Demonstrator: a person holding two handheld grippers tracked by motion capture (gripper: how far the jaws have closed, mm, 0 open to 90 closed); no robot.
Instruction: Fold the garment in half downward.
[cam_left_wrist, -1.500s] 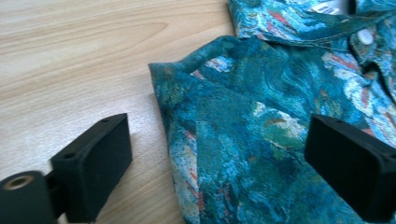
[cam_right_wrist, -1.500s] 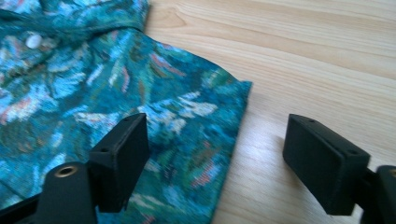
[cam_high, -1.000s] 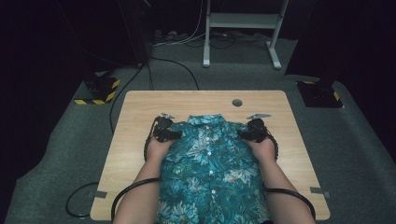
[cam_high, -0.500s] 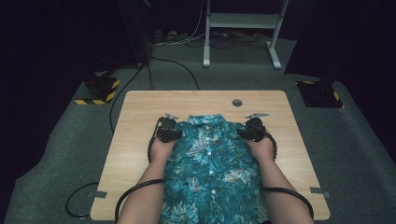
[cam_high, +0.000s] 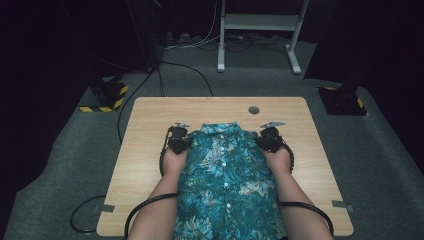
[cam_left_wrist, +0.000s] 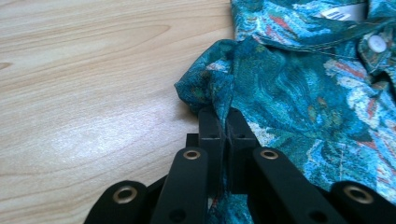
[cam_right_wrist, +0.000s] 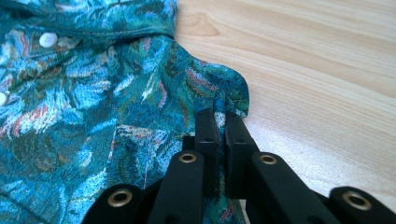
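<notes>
both grippers pinched onto the shoulders of a teal shirt

high view: a teal floral shirt (cam_high: 225, 185) lies flat and buttoned on a light wooden table (cam_high: 145, 125), its collar pointing away from the person and its lower part running down to the near edge between the two forearms. the left gripper (cam_high: 179, 140) sits at the shirt's left shoulder and the right gripper (cam_high: 269, 139) at its right shoulder, each one touching the cloth edge. a black cable loops back from each gripper along the forearm. a small round hole (cam_high: 254, 109) shows in the table top beyond the collar. past the table, on the grey carpet, stands a white metal frame (cam_high: 260, 30), and a yellow-and-black striped block (cam_high: 106, 100) lies to the far left.

left gripper view: the two black jaws have just been closing and now stand pressed together on a raised fold of the shirt (cam_left_wrist: 210, 93) at its shoulder edge. the cloth bunches up just ahead of the jaw tips. bare wood fills the left side; a white button (cam_left_wrist: 376, 43) and a label (cam_left_wrist: 337, 14) inside the collar show at the upper right.

right gripper view: here too the jaws have just been closing and now clamp a puckered fold of the shirt (cam_right_wrist: 219, 88) at the opposite shoulder edge, with fabric caught between them. bare wood lies to the right, and a white button shows near the collar at the upper left.
</notes>
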